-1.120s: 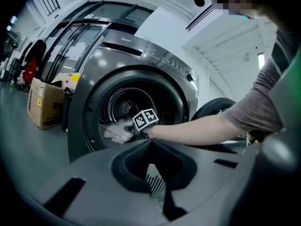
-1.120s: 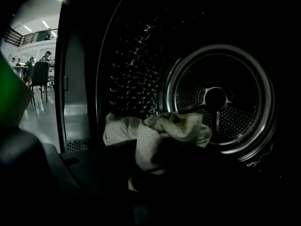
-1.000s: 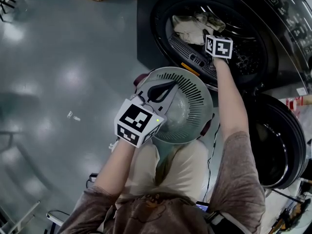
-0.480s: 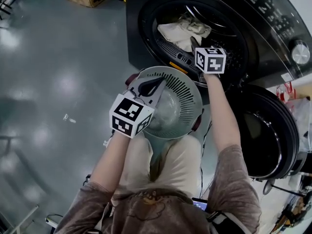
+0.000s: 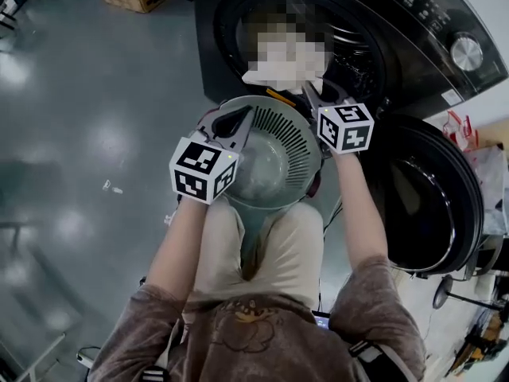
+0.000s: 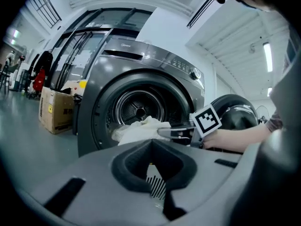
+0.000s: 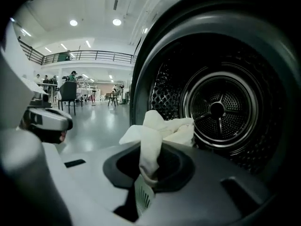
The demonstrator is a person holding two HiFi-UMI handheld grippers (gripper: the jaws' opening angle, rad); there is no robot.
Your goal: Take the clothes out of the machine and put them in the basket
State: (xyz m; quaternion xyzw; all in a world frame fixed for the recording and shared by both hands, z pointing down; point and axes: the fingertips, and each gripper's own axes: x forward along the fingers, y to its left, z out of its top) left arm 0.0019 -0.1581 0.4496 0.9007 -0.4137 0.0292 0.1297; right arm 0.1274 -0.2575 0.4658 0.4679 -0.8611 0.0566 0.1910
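Back comes the right gripper (image 5: 312, 92) — a second ago it was reaching into the drum (image 7: 218, 109), and now it has pulled out to the far right rim of the basket (image 5: 278, 126), dragging a pale cloth (image 7: 155, 131) with it. Its jaws have just been closing tighter and now pinch a fold of that cloth, which bunches up between them while the rest trails over the lip of the drum's mouth. The left gripper (image 5: 238, 118) hasn't budged: jaws together at the basket's near left rim, apparently clamped on it. That looks deliberate — the basket is held right under the mouth of the front-loading machine (image 5: 413, 22), so the cloth has only a short way to drop. The door (image 5: 433, 205) hangs wide open at the right, clear of the work.

Harder to read: the head view masks the cloth under a mosaic patch, and the left gripper's own body covers its bite on the rim. Whether more laundry lies low in the drum I can't tell; the right gripper's body blocks that part.
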